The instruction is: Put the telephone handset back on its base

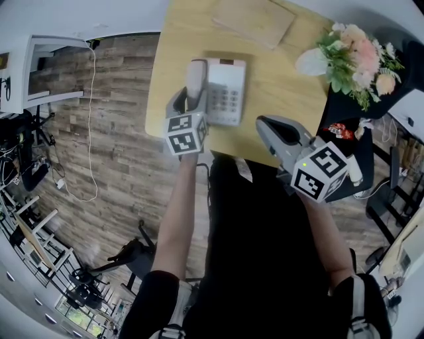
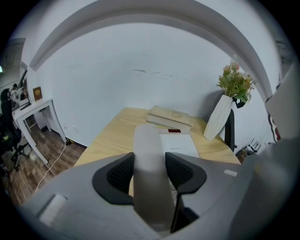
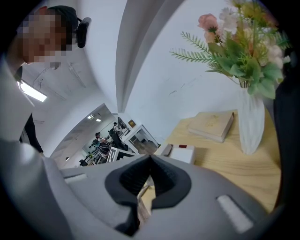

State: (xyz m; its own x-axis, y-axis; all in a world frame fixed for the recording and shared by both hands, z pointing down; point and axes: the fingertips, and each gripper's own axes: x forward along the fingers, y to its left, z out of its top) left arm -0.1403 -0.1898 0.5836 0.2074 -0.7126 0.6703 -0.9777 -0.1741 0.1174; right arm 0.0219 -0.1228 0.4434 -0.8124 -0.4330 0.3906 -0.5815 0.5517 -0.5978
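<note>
Grey left tongs point(image 2: 149, 171), grey right tongs point(image 3: 149, 164) (black ribbed pads point(image 2: 119, 176)), black-and-white marker cubes point(image 1: 185, 132), black top point(image 1: 265, 251)

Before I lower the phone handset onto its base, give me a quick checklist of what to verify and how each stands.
1. Grip on the handset: ok. The left gripper is shut on it, a jaw on each side.
2. Handset over the left side of the base: ok in the head view.
3. Cradle free beneath it: cannot tell. The handset hides it.
4. Right gripper out of the way: ok. It is shut, empty, by the near edge of the table and apart from the base.
5. Vase and book clear: ok. Both sit at the table's far end.
</note>
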